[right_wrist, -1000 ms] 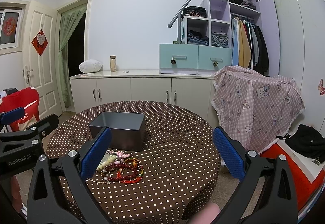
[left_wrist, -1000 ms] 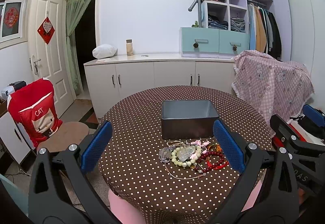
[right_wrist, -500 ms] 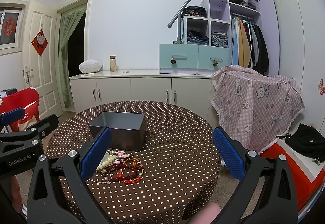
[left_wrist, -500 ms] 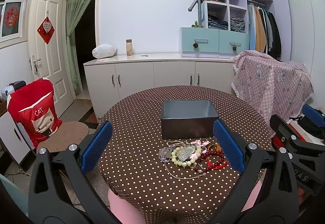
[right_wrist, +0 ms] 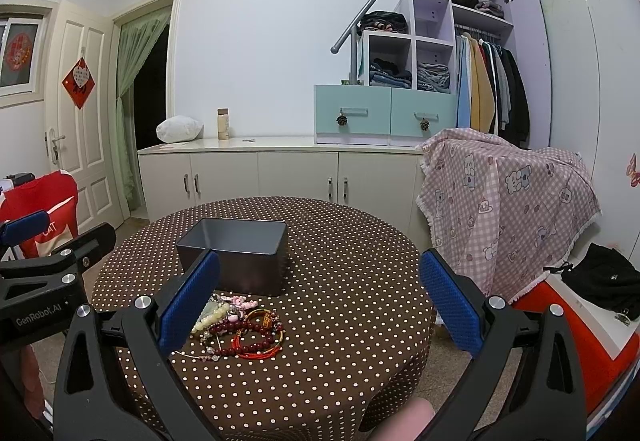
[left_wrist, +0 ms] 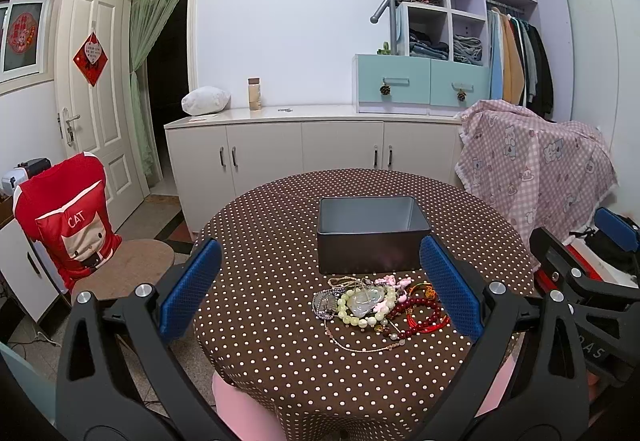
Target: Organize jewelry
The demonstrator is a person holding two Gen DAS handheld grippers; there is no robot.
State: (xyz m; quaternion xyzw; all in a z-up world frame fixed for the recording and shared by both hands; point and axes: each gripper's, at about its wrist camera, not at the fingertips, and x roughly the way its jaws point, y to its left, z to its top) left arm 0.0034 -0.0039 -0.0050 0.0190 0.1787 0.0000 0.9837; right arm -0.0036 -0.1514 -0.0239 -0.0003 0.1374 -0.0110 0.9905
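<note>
A pile of jewelry lies on the round brown polka-dot table: pale green beads, dark red beads, red cords, pink charms, a thin chain. A dark grey open box stands just behind the pile. My left gripper is open and empty, held back above the table's near edge. My right gripper is open and empty, off to the right of the pile and box. Each gripper's body shows at the edge of the other's view.
A chair with a red CAT cover stands left of the table. A pink checked cloth drapes over something at the right. White cabinets line the back wall. A red and white box is at the far right.
</note>
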